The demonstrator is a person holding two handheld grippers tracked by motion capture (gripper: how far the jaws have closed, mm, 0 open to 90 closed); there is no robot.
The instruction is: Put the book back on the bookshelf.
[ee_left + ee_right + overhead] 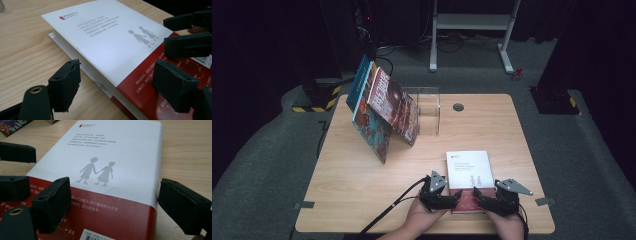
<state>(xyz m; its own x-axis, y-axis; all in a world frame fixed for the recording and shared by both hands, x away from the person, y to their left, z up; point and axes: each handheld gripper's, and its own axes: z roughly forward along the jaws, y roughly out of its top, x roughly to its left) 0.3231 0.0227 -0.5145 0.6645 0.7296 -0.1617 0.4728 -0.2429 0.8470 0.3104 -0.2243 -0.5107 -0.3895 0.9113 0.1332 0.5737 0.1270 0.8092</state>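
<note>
The book (470,175) is showing a white cover with grey text, two grey child silhouettes and a deep red band along its six o'clock edge. The table (492,125) is wearing pale wood grain, while the leaning books (382,107) at ten o'clock are displaying blue, red and orange artwork.

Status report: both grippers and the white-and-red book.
Left gripper and right gripper open, straddling near corners of the book. Book flat on table, not gripped. Nothing in the way.

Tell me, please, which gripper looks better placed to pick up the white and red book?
Probably the right gripper: its open jaws straddle the spine corner of the white and red book. The left gripper has one jaw over the cover, the other beside the page edge.
</note>
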